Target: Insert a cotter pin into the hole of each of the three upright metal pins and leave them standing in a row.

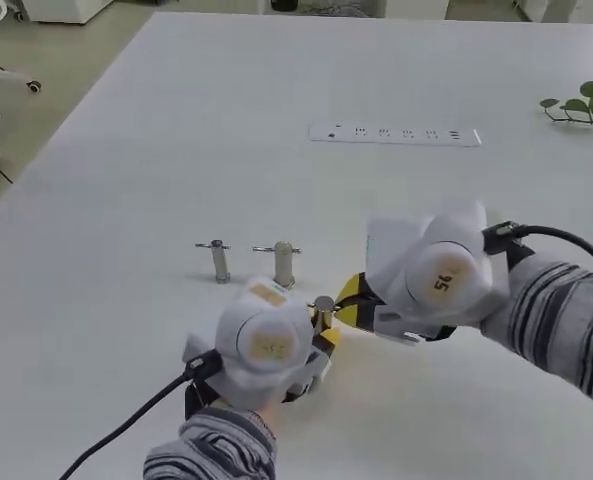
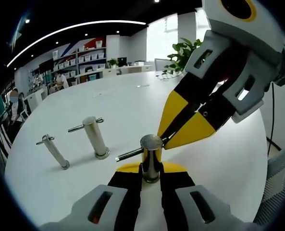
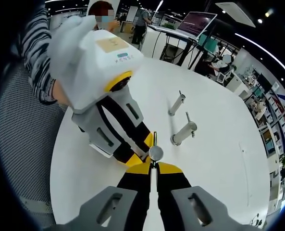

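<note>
"So, where is the third metal pin (image 2: 151, 161)?"
"Upright on the tabletop (image 1: 276, 90), clamped low down between the jaws of the left hand-held gripper (image 2: 151, 169)."
"And the right hand-held gripper (image 3: 155, 164)?"
"Closed on a cotter pin (image 2: 129, 155), whose shaft passes through the hole under that pin's head and juts out the other side."
"The other two?"
"The middle pin (image 1: 284, 265) and the far pin (image 1: 219, 261) stand free nearby, each with a cotter pin across its top."

You have open bench (image 1: 396, 200) between the two upright pins (image 1: 284, 264) just ahead and the power strip (image 1: 394, 135) beyond.
</note>
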A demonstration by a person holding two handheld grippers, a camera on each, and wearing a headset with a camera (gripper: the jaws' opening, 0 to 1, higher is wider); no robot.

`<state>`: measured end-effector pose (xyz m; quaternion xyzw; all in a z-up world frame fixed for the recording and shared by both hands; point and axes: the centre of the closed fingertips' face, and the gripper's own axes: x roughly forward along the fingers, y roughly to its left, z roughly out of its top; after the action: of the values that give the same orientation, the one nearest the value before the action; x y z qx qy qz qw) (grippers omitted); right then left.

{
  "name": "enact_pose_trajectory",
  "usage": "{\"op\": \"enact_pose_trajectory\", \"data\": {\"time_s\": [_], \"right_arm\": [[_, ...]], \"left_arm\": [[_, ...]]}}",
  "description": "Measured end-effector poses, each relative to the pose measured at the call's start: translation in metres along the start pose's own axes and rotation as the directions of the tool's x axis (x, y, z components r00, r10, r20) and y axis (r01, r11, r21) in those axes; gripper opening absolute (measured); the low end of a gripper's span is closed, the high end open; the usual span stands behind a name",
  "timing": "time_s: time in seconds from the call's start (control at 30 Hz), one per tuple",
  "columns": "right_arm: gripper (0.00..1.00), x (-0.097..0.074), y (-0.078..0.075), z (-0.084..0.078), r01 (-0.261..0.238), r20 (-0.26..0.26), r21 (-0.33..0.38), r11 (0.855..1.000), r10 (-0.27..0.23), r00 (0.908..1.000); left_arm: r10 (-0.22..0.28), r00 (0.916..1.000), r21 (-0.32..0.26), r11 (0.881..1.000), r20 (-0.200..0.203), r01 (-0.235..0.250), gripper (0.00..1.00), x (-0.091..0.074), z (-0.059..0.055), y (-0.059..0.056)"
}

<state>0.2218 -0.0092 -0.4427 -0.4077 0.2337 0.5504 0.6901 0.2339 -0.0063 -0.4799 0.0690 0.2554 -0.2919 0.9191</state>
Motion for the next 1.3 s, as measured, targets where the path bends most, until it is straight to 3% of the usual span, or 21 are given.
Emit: {"op": "enact_pose_trajectory", "data": {"time_s": [0.13, 0.33, 0.5, 0.93, 1.07, 1.2, 1.3], "right_arm": [[0.00, 0.000, 0.000, 0.001, 0.001, 0.013, 0.008, 1.000, -0.001, 0.9999], [0.07, -0.002, -0.001, 0.004, 0.003, 0.021, 0.011, 1.000, -0.003, 0.9998], [0.11, -0.001, -0.003, 0.011, -0.017, 0.072, 0.120, 0.993, 0.009, 0.9974], [0.16, 0.022, 0.000, 0.010, -0.099, 0.120, 0.272, 0.957, 0.069, 0.9904], [0.14, 0.026, 0.000, 0.007, -0.104, 0.128, 0.281, 0.954, 0.070, 0.9893], [0.09, 0.026, 0.000, 0.009, -0.149, 0.182, 0.345, 0.927, 0.090, 0.9792], [0.09, 0.024, -0.001, 0.009, -0.154, 0.184, 0.338, 0.928, 0.095, 0.9783]], "left_arm": [[-0.011, 0.9999, 0.022, 1.000, 0.010, 0.011, 0.24, -0.003, 0.002, 0.001], [-0.042, 0.9989, 0.024, 0.999, -0.019, 0.043, 0.41, -0.011, -0.002, 0.000], [-0.057, 0.9983, 0.009, 0.998, -0.007, 0.057, 0.54, -0.023, 0.003, 0.003], [-0.065, 0.9979, -0.014, 0.998, 0.004, 0.065, 0.68, -0.045, 0.006, 0.007], [-0.057, 0.9983, -0.026, 0.998, 0.007, 0.057, 0.71, -0.050, 0.008, 0.011], [-0.068, 0.9974, -0.047, 0.996, 0.026, 0.069, 0.77, -0.058, 0.012, 0.013], [-0.066, 0.9970, -0.047, 0.997, 0.040, 0.068, 0.79, -0.063, 0.016, 0.015]]}}
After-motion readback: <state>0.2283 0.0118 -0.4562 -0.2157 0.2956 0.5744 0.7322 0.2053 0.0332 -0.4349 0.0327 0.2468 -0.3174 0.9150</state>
